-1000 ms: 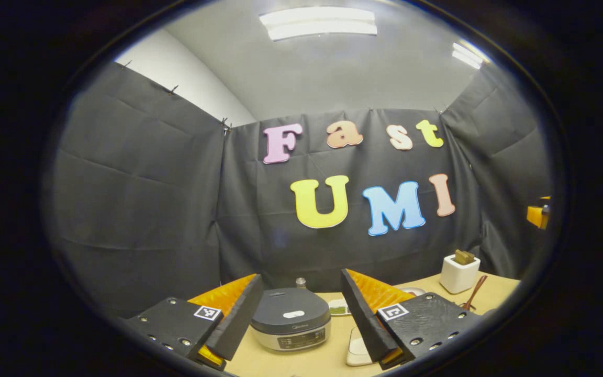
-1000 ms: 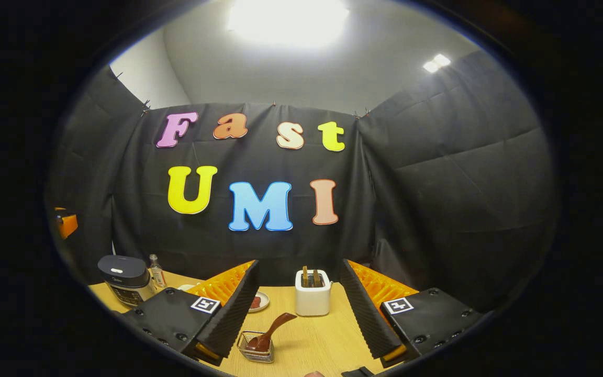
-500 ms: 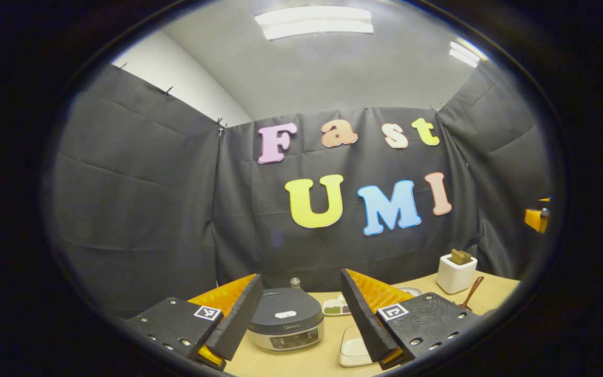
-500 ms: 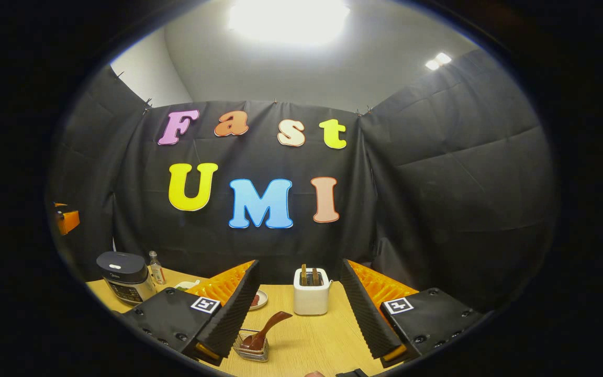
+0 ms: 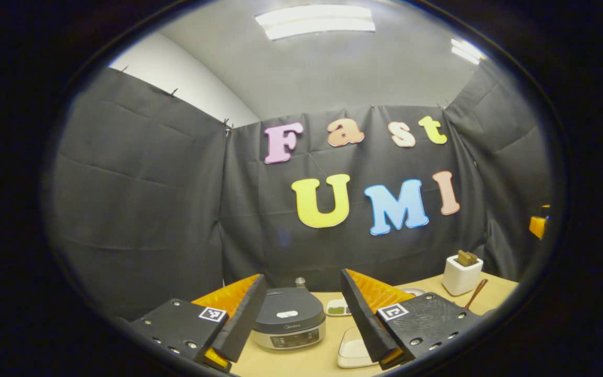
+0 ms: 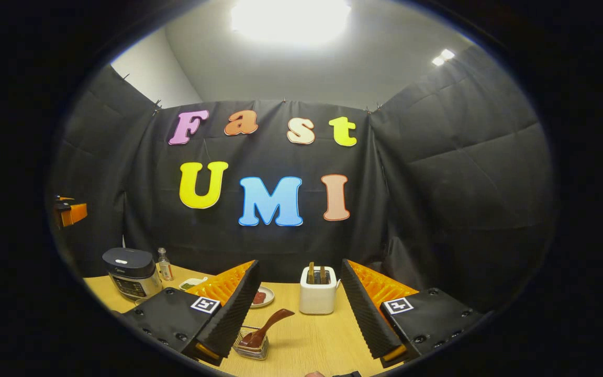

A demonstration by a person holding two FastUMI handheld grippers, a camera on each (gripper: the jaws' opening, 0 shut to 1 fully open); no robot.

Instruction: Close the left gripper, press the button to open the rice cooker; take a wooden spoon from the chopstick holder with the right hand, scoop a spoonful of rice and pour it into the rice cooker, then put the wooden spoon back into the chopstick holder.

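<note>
Both grippers hovering spread apart, nothing grasped yet.

The left gripper (image 5: 301, 327) is pointing straight at the rice cooker (image 5: 288, 324), which is sitting lid-down between its splayed fingers near the tabletop's (image 5: 327, 361) front-left area, its pale button (image 5: 287, 314) facing up. The right gripper (image 6: 299, 314), likewise released, is aiming over the wooden spoon (image 6: 267, 330), whose handle is leaning rightward out of the chopstick holder (image 6: 250, 346).

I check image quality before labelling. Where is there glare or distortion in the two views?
Right gripper view: the ceiling lamp is blown out to a white patch, yet the wooden spoon and toaster stay readable. Left gripper view: the ceiling light keeps its panel shape; the rice cooker is sharp. Both views: fisheye bends the wall edges.
</note>
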